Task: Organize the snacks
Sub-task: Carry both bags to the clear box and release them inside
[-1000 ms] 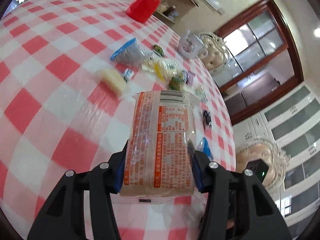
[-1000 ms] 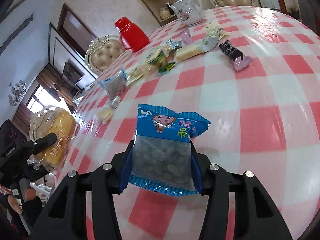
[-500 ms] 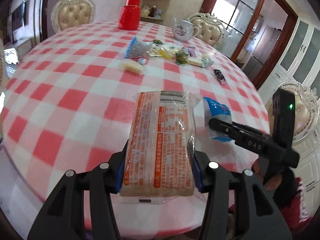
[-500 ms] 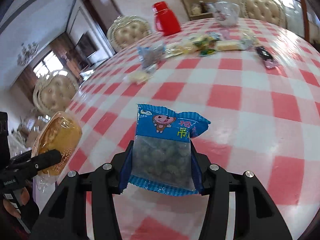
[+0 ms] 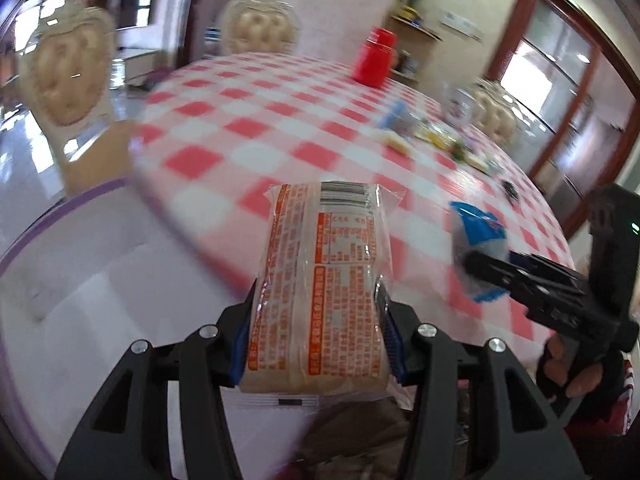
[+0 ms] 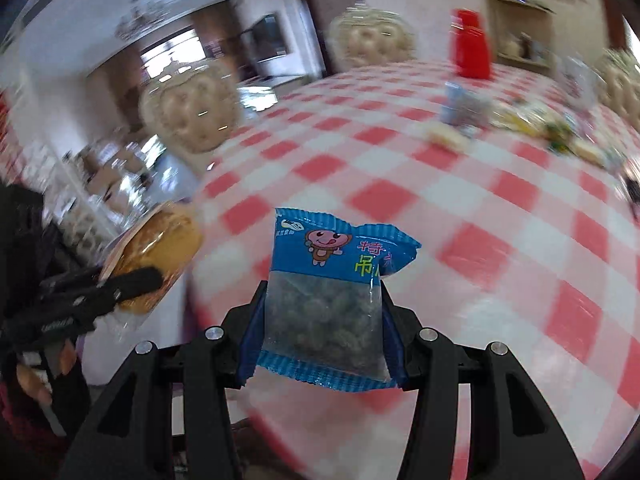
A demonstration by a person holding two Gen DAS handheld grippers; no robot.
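Left gripper [image 5: 316, 332]: jaws clamped on the orange-printed cake packet [image 5: 320, 292], which is held above the near edge of the table [image 5: 248, 136].
Right gripper [image 6: 322, 336]: jaws clamped on the blue snack bag [image 6: 328, 300], dark pieces seen through its clear lower half; it is carried over the table's near edge.
White container [image 5: 80, 280]: seen at the near left below the table's edge, purple-rimmed, its contents not made out through the blur.
Loose snacks [image 5: 436, 140]: a scattered row is seen on the far right of the checked cloth, well apart from both grippers.
Red jug [image 5: 374, 58]: standing upright at the far side of the table.
Teapot [image 5: 460, 104]: blurred, just beyond the snacks.
Chairs [image 5: 260, 28]: cream tufted backs are seen around the far edge.
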